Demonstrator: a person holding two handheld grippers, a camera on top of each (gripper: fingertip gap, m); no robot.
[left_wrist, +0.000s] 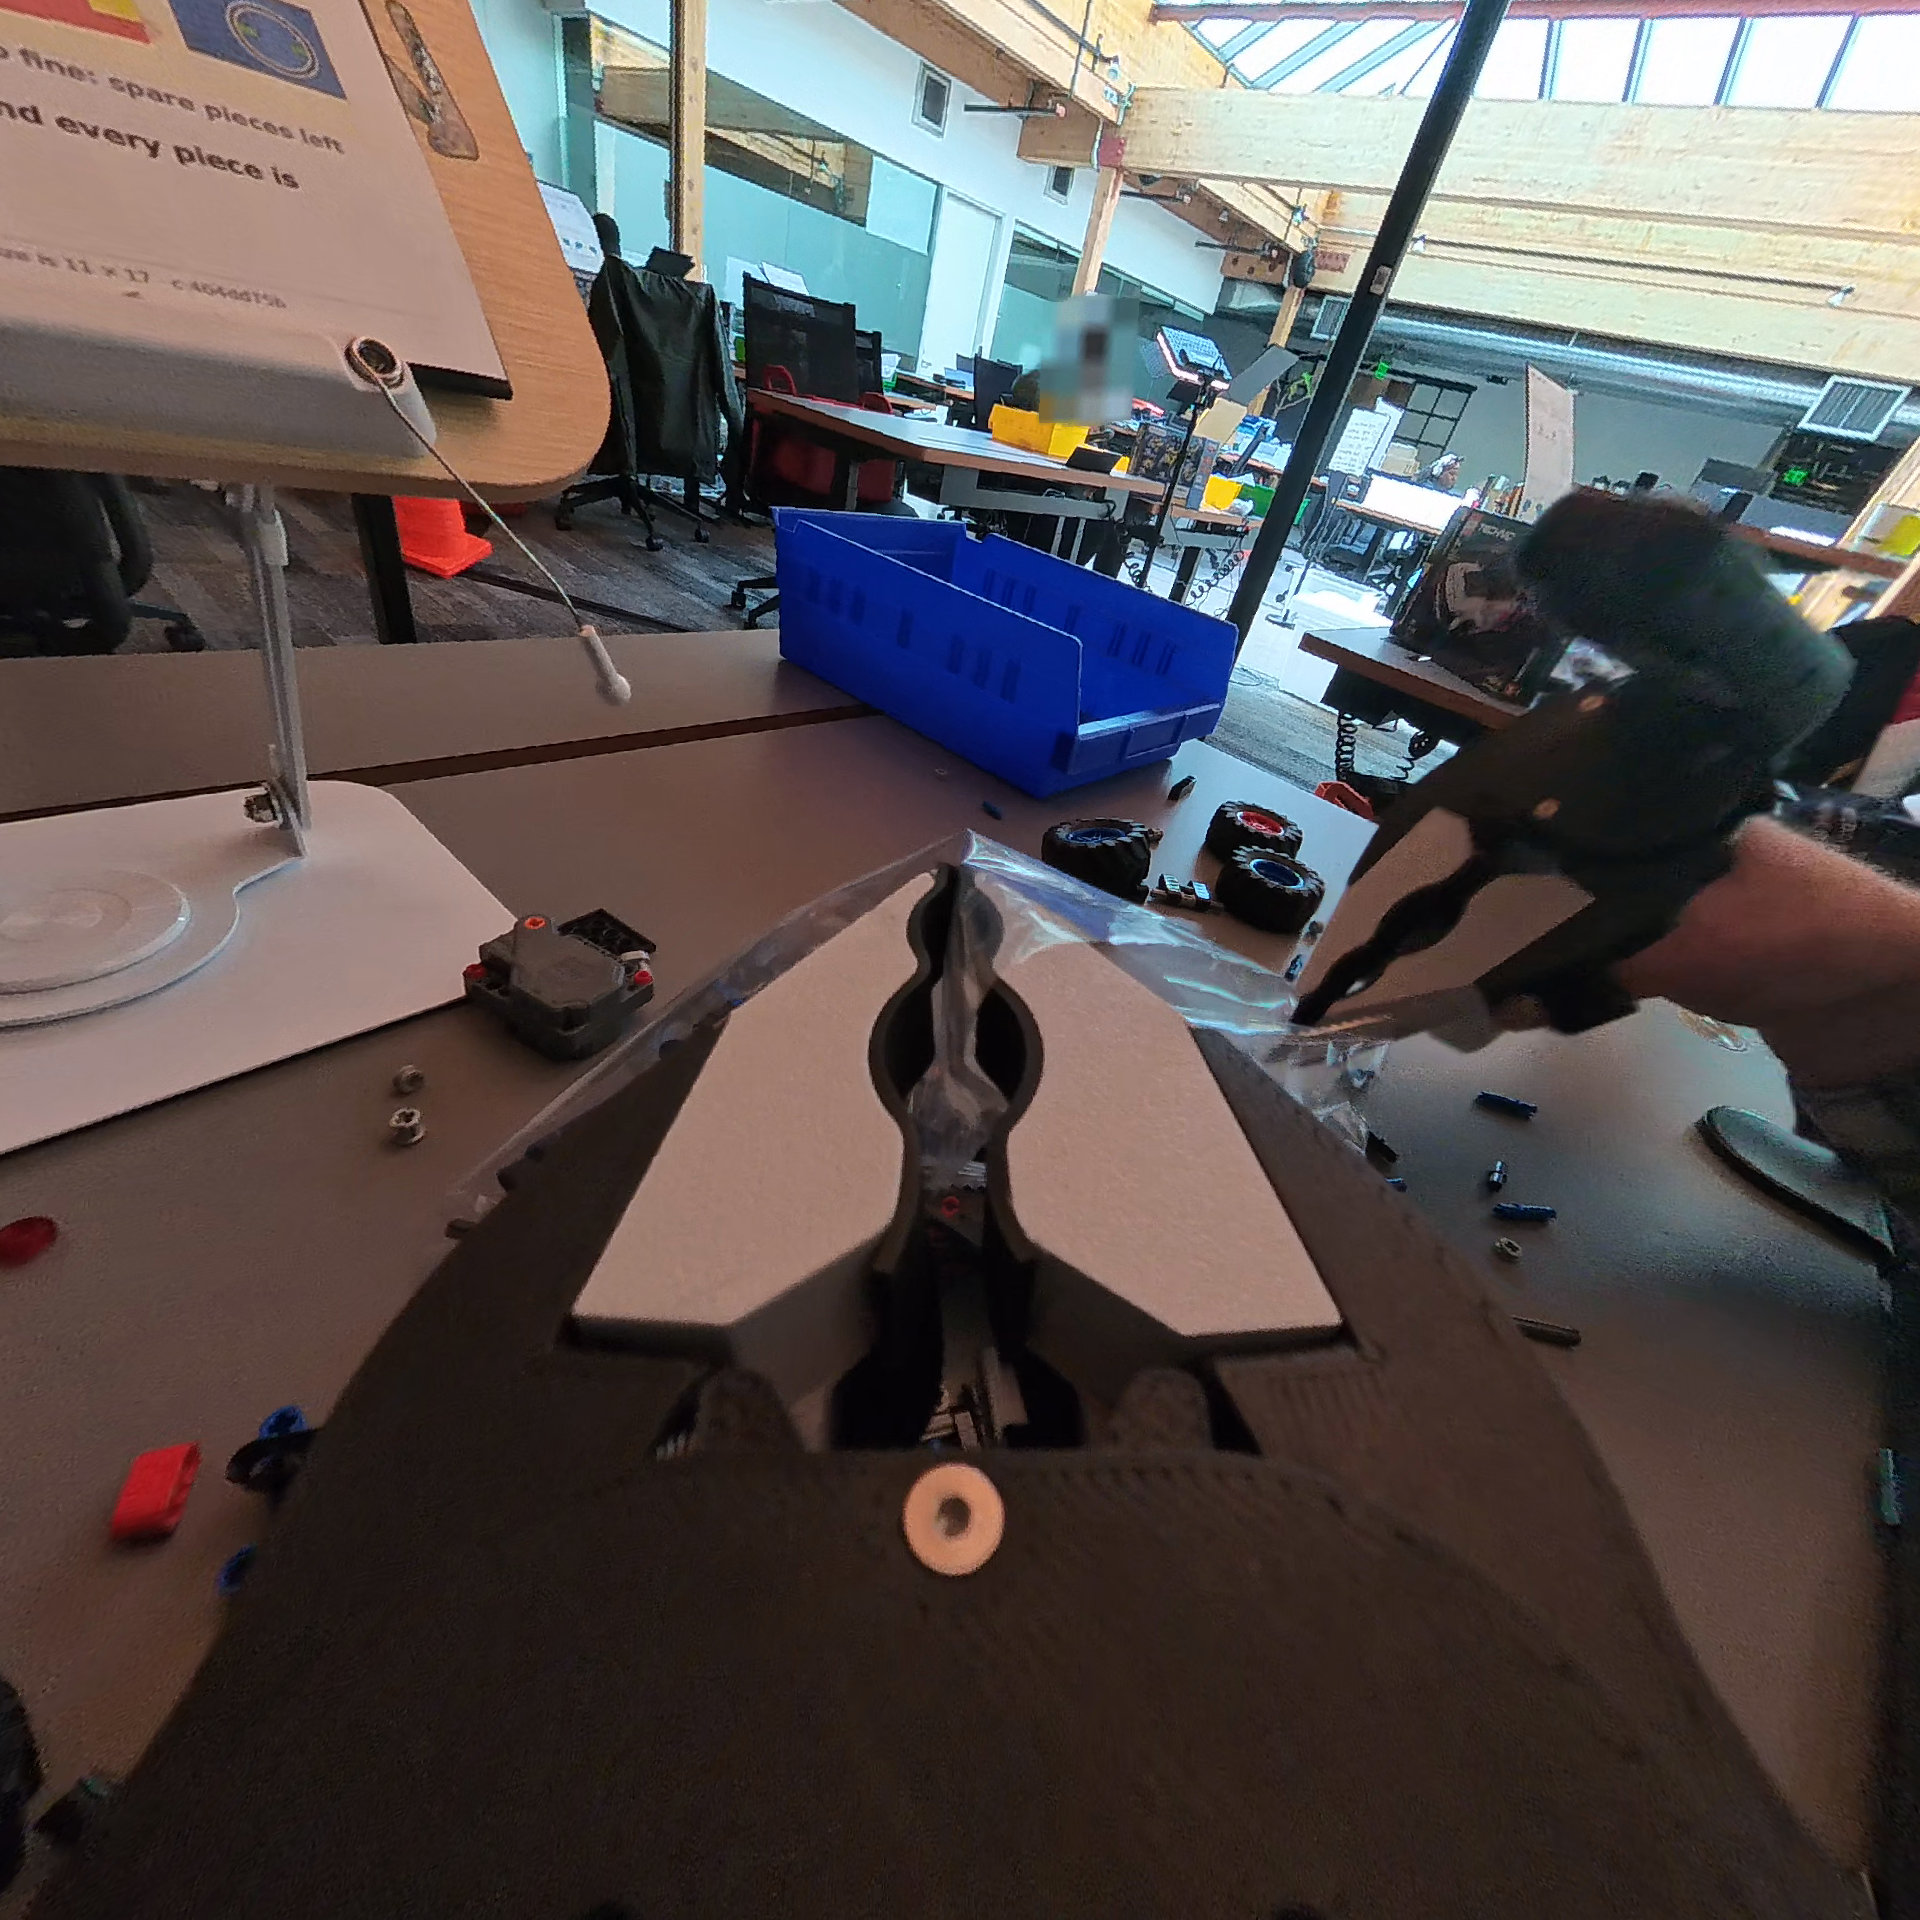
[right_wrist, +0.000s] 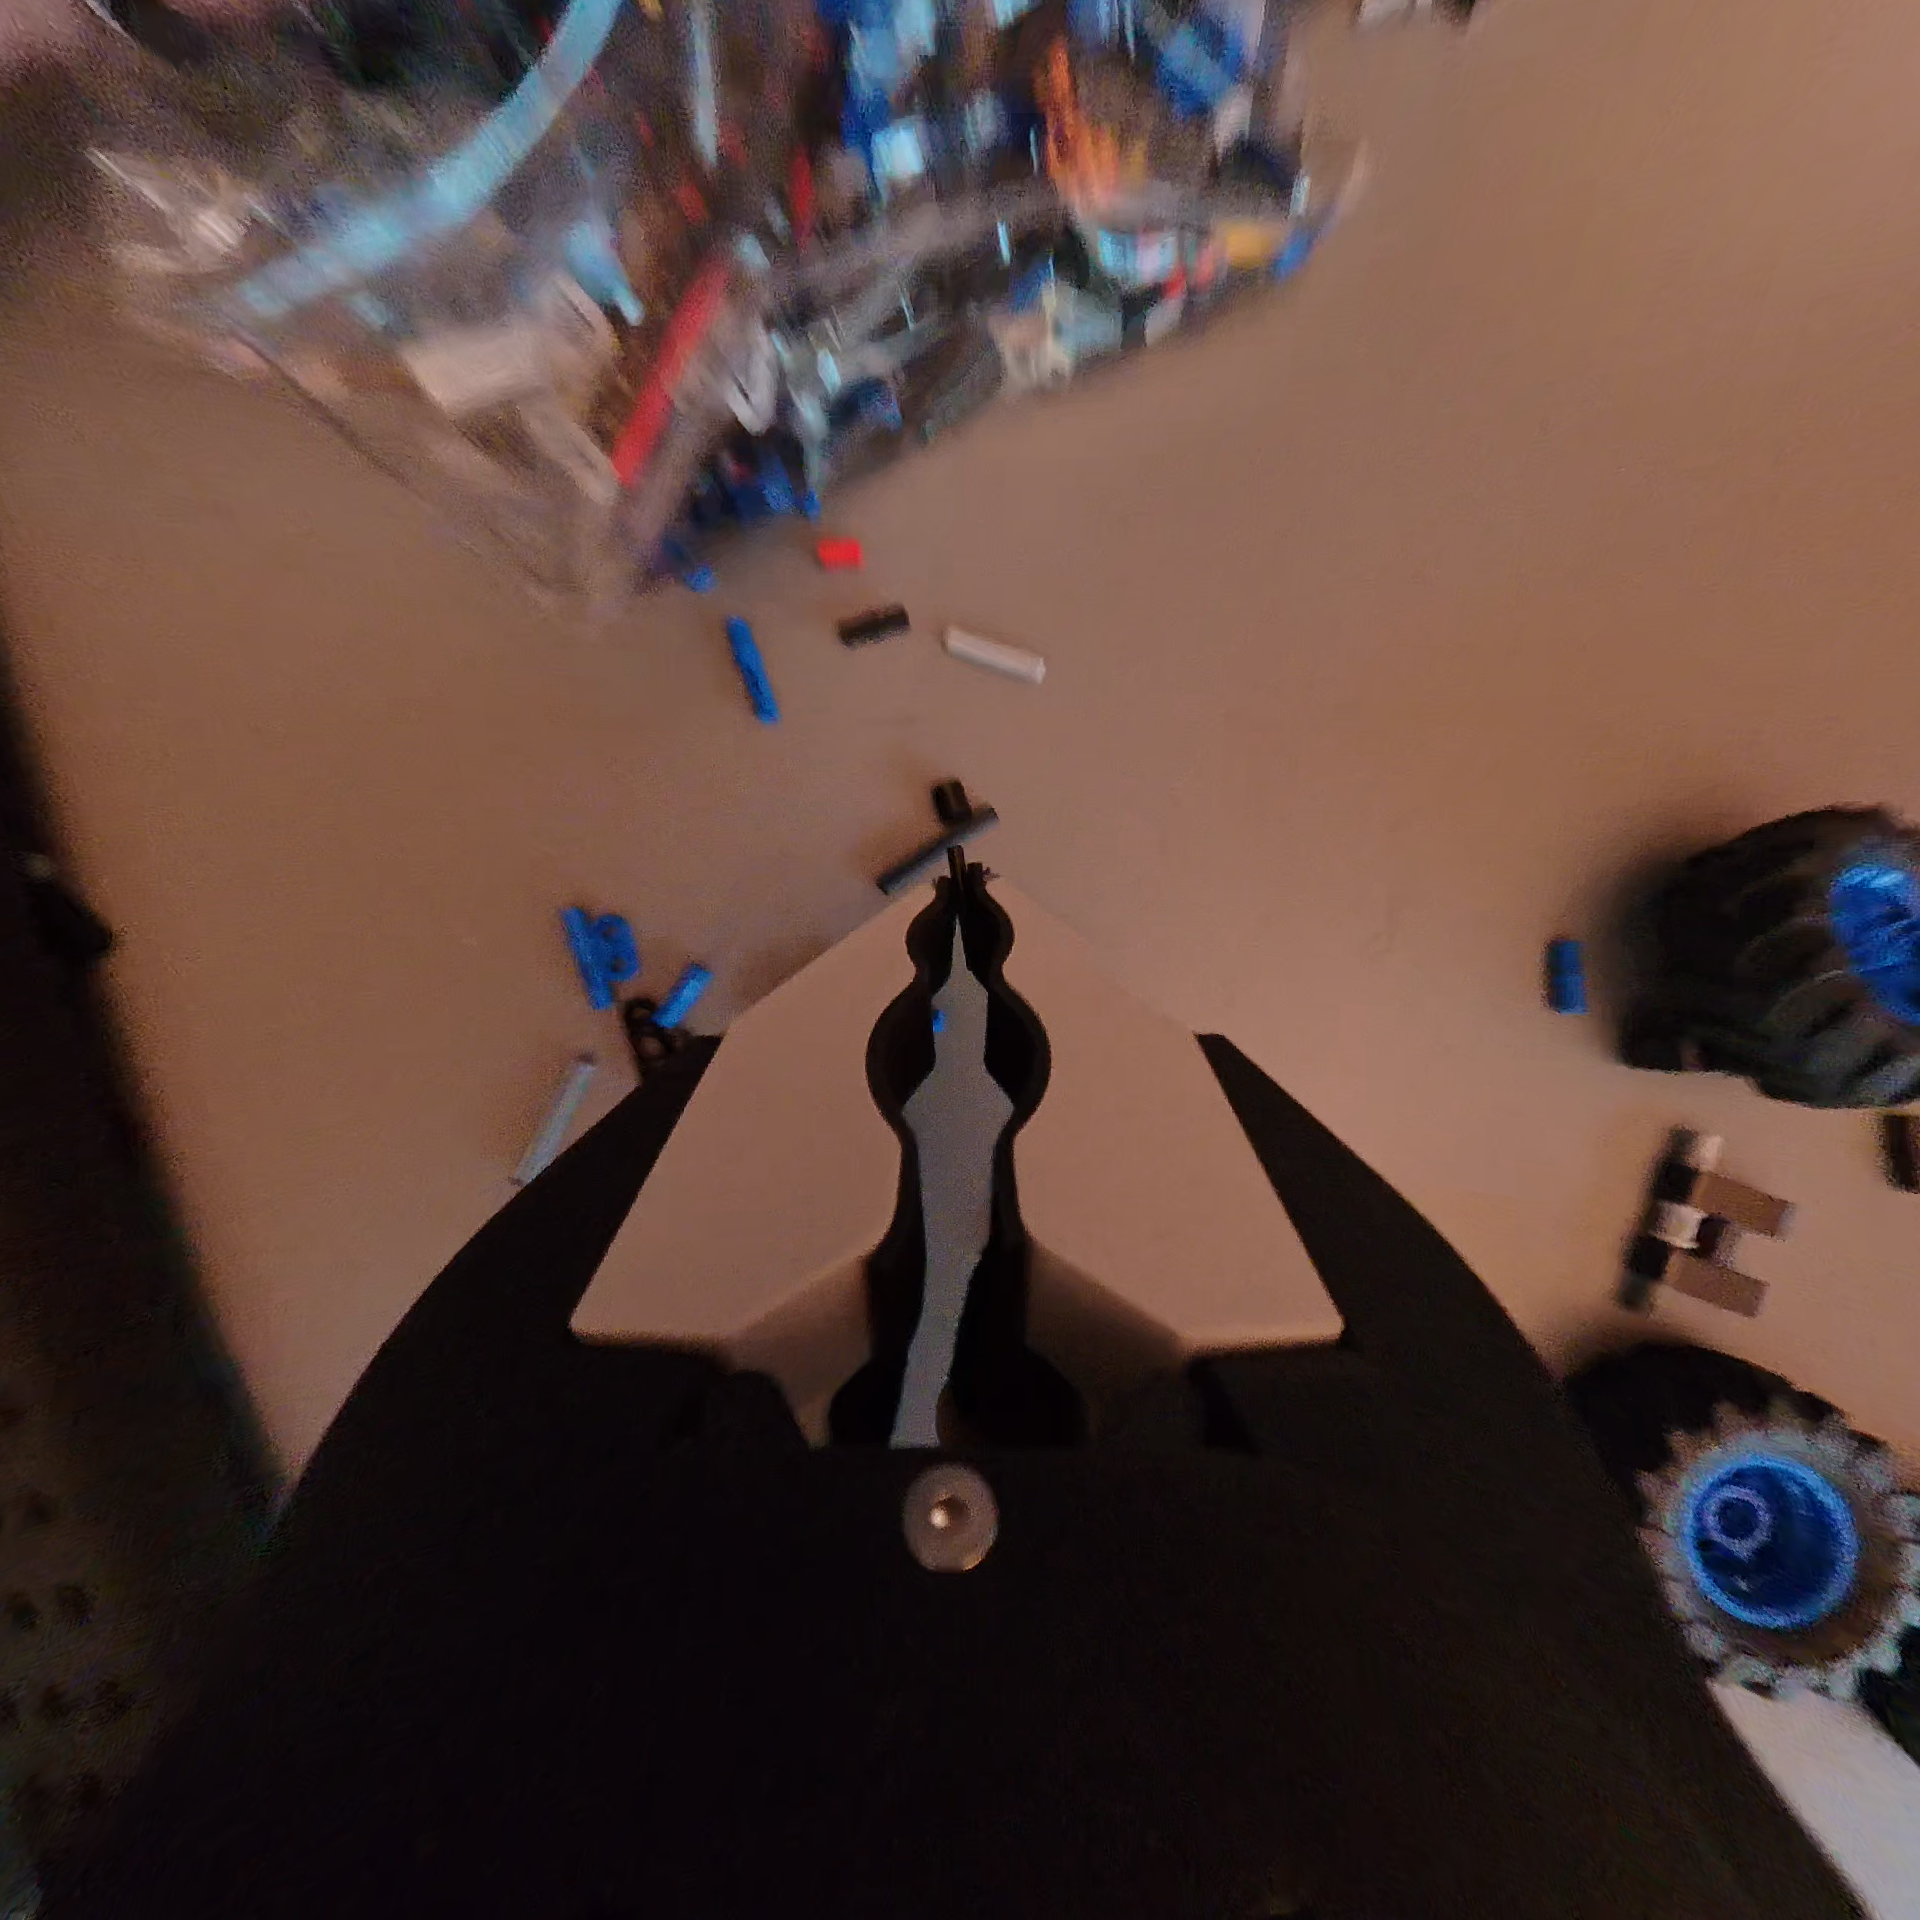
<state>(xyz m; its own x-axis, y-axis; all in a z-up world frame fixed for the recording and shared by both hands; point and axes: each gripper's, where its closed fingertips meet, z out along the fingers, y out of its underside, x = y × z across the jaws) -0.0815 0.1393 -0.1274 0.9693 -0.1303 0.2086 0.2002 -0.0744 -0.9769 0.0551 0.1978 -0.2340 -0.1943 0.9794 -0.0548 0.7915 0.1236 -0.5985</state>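
Left wrist view: left claw (left_wrist: 951, 883) pinches a clear plastic bag (left_wrist: 1122, 945); right claw (right_wrist: 961, 883) pressed together over scattered small bricks (right_wrist: 753, 665).

On the table (left_wrist: 727, 831): bin (left_wrist: 997, 665) at the far edge, three wheels (left_wrist: 1101, 847) just before it on the right, motor block (left_wrist: 561, 977) left beside the stand base (left_wrist: 208, 956), plastic bag (left_wrist: 1091, 935) between both grippers, small loose pieces (left_wrist: 1512, 1210) scattered right.
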